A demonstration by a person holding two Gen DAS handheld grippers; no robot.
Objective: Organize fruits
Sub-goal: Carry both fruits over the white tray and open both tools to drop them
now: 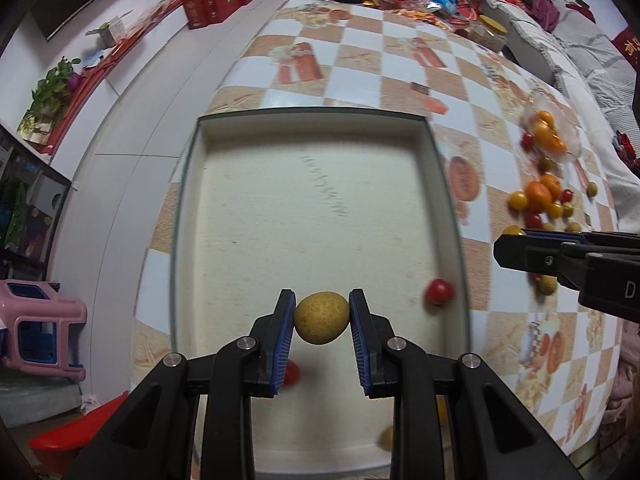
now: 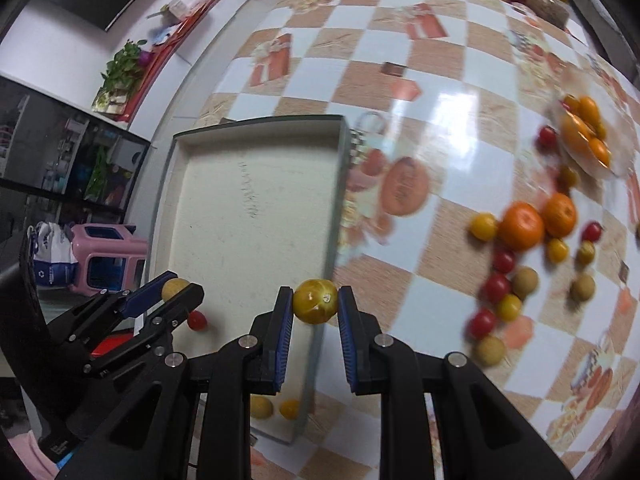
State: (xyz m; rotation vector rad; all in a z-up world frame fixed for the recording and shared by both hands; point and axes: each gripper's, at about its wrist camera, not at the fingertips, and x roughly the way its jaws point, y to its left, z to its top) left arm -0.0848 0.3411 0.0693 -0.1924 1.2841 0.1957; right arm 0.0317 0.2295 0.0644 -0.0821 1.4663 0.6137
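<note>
Table first: big surface under a glossy orange-and-white checkered cloth, with a shallow cream rectangular tray sitting on it and a loose pile of oranges and cherry tomatoes well off to the tray's right.

Left gripper is clamped on a tan, rough-skinned round fruit, hanging over the tray's near end. Right gripper is clenched on a small yellow cherry tomato, and it looks to be roughly above the tray's right wall, not clearly inside.

My take on doing this well: get the right one fully past that wall before letting go, come down low, and release gently so nothing rolls. Aim away from the red cherry tomato already in there.

Only the right wrist view shows the full pile plus 2 small yellowish fruits at the tray's near edge. Left view gives the clearest look at the tray floor.
</note>
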